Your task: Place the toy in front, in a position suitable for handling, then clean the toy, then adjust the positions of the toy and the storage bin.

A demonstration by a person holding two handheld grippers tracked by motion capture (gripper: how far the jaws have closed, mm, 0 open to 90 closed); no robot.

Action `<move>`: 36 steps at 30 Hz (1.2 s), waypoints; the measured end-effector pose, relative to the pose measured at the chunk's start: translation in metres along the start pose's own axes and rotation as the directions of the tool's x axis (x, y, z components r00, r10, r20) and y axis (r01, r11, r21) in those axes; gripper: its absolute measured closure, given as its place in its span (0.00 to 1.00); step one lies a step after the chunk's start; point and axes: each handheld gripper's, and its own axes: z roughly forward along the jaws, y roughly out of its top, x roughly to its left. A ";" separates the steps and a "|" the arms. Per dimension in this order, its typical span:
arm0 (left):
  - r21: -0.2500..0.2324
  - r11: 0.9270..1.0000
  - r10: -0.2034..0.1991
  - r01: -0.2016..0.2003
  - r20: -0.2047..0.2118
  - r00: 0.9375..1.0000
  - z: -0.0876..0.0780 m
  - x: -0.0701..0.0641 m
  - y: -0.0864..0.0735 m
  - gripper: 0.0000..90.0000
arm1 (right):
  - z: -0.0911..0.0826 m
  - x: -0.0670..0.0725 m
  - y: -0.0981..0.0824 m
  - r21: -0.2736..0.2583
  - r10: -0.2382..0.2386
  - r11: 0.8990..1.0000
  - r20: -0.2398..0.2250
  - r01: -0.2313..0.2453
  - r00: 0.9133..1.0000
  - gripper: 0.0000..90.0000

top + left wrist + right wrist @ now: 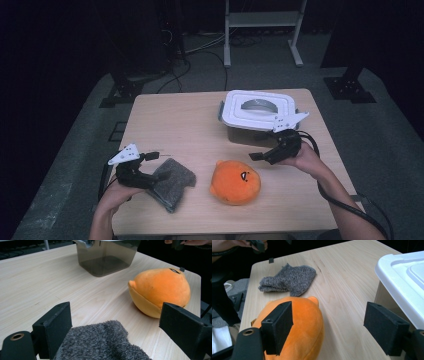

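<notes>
Sock: a grey fuzzy knitted sock (172, 184) lay folded on the near left part of the light wooden table (175, 120), well left of the plush.
Sock axis: its long side ran from the near edge up and to the right in the high view, the rounded end toward the table's middle.
Left tongs: the left tongs (159, 167) sat over the sock's near left end, jaws spread wide to either side of the fabric; in the left gripper view the pads (57, 327) stood clear of the grey pile (105, 342), so nothing was pinched.
Why so: the wide stance around the cloth suited either a fresh grab or a release; I could not tell which.
Plush: a round orange plush toy with a small black face mark (235, 182) rested near the table's front centre, apart from the sock, face mark turned up and toward the right.
Right tongs: the right tongs (260, 156) hovered just right of and above the plush, jaws apart and empty (278, 327), pointing left.
Bin: a translucent grey plastic bin with a white snap-on lid (257, 110) stood at the far right, lid on, probably the container meant for the soft things.
</notes>
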 end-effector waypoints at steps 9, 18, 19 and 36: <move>0.013 1.000 -0.007 0.007 0.003 1.000 0.004 0.002 -0.002 0.11 | -0.001 -0.002 0.003 0.001 -0.009 1.000 0.017 0.009 1.000 0.24; 0.004 1.000 -0.004 0.004 0.011 1.000 0.003 0.000 -0.001 0.10 | 0.001 0.000 0.005 -0.002 -0.022 1.000 0.016 0.022 1.000 0.24; 0.007 1.000 -0.001 0.001 0.011 1.000 0.003 0.001 -0.002 0.10 | 0.000 0.000 0.005 -0.003 -0.024 1.000 0.018 0.024 1.000 0.24; 0.003 1.000 -0.005 0.005 0.020 1.000 0.006 0.003 -0.002 0.09 | 0.000 -0.005 0.027 0.002 -0.078 0.997 0.020 0.078 0.997 0.30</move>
